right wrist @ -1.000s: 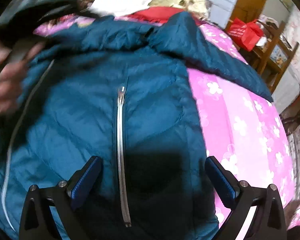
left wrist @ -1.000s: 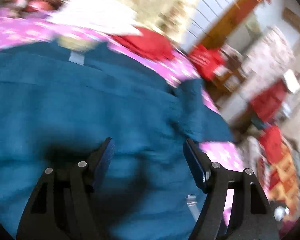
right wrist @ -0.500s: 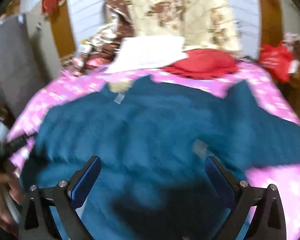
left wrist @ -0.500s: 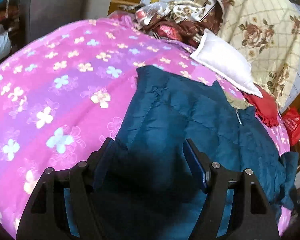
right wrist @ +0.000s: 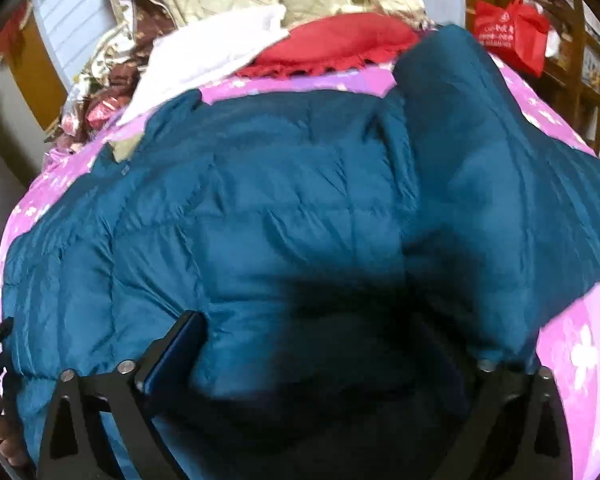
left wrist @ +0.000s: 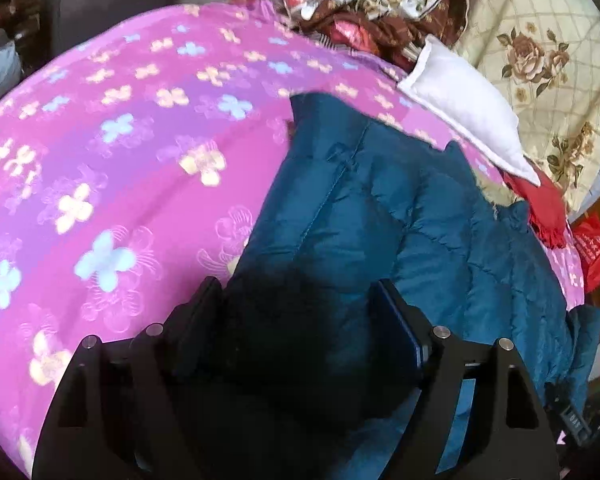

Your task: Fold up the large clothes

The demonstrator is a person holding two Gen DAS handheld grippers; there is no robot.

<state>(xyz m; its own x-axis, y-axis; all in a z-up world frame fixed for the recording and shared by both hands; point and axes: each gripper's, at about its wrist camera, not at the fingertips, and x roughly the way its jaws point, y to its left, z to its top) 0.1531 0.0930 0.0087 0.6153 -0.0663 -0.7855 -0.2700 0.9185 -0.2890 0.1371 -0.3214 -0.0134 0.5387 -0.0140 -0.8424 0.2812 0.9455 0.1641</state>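
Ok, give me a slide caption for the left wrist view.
Open left gripper pressing into a teal puffer jacket spread on a pink floral bedspread.

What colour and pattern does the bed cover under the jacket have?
The bed cover is pink with purple bands and small pale flowers, clearest in the left wrist view.

A: What is the teal jacket (right wrist: 284,200) made of?

B: Quilted, puffy cloth with a faint sheen and stitched seams. The pink bedspread (left wrist: 120,168) is soft printed fabric, matt.

A: And the left gripper (left wrist: 300,320)?

B: Matt black plastic with small shiny metal screws; its fingers (left wrist: 396,320) carry blue pads. The white pillow (left wrist: 464,116) looks like smooth cotton, the red cloth (right wrist: 332,46) fringed.
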